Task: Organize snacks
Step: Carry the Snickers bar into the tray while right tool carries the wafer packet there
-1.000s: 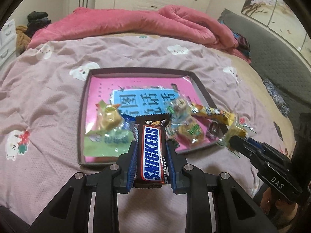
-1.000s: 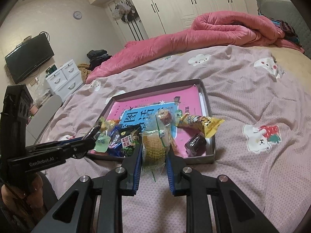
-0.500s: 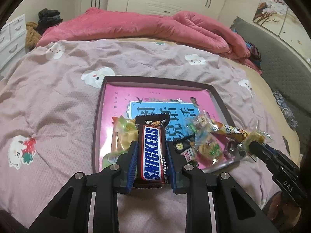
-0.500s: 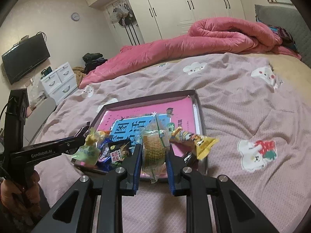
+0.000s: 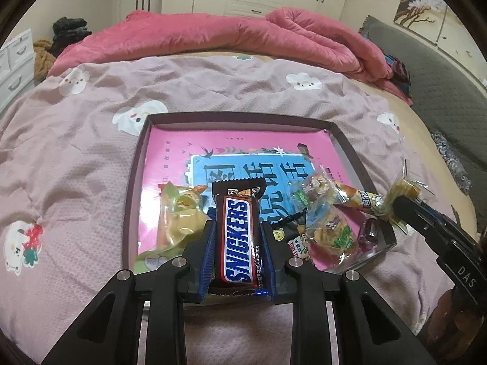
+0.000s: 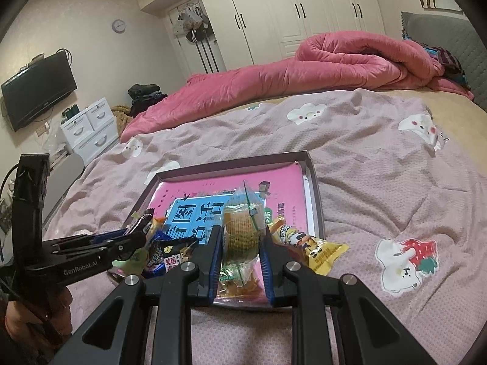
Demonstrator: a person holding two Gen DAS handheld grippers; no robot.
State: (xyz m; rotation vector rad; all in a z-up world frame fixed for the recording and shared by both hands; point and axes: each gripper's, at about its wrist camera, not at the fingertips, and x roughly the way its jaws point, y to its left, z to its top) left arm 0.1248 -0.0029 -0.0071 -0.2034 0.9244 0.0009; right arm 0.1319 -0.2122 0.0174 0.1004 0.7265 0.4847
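Left wrist view: chocolate bar (image 5: 240,237) is clamped in left gripper (image 5: 239,243) above tray (image 5: 134,182) near edge; wrapped biscuit (image 6: 242,228) is pinched in right gripper (image 6: 240,243). Placing step judged underway; both snacks need lowering into bare tray space, then release

Light: dim, warm indoor.
Glare: sheen on wardrobe (image 6: 319,9) doors and tray (image 5: 182,140) liner.
Edges: fisheye bending, dark corners.
Focus: mostly sharp.

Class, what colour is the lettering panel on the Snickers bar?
Blue with white letters on the Snickers bar; left wrist view.
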